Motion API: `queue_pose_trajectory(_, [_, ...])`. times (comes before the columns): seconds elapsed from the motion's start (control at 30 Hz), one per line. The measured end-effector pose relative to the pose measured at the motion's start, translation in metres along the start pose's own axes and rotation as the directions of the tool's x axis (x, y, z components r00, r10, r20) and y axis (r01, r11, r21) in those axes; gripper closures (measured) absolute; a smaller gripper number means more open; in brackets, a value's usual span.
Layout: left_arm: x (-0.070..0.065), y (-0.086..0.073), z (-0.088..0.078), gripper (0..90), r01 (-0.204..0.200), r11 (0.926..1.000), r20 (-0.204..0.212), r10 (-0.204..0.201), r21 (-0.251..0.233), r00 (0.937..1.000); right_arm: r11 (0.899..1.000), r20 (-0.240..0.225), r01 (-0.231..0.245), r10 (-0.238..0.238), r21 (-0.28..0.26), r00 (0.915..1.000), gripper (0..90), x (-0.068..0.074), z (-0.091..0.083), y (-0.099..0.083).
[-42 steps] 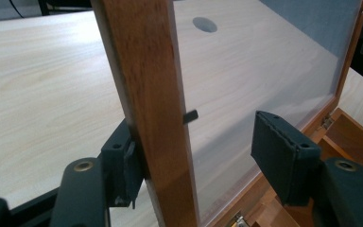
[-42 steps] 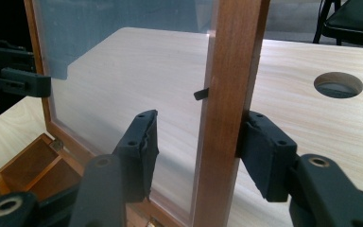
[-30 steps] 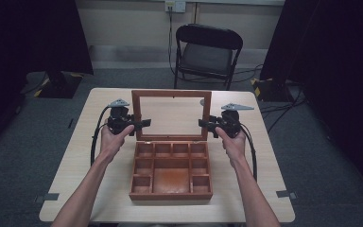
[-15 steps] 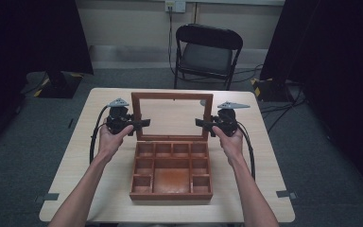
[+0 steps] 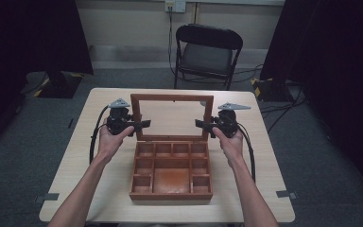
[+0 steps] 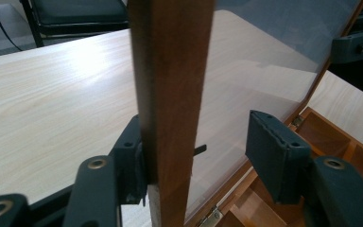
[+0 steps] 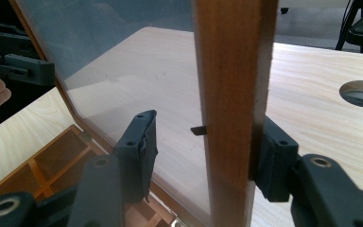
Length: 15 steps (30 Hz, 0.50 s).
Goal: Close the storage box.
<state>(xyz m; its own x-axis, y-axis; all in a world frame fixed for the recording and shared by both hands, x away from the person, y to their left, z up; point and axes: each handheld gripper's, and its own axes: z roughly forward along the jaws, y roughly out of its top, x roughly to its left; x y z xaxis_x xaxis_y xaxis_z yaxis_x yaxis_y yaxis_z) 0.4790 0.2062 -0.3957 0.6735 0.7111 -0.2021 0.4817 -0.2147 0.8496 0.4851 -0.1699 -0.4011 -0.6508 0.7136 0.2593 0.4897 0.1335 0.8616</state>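
Wood lid (image 5: 172, 97) sits between our left gripper's (image 5: 146, 124) jaws, which have just been closing. One pad touches it and the other stands clear. Our right gripper (image 5: 199, 124) straddles it likewise, unpinched.

Upright glass-paned wooden lid (image 5: 172, 117) blocks passage above the open wooden compartment box (image 5: 171, 169); pale tabletop (image 5: 99, 156) flanks stay free.

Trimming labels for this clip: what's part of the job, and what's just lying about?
In the job:
- wooden box
- its glass lid, standing upright

Lying about:
- folding chair
- wall socket
- floor tape
- table hole
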Motion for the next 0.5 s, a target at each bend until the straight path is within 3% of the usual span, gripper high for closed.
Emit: queue_pose_trajectory(0.5, [-0.005,-0.005,-0.009,48.5,-0.017,0.9998,0.015,0.018,-0.010,0.9997,1.000,0.021,0.011,-0.011,0.004,0.9997,42.7,0.011,-0.005,-0.004])
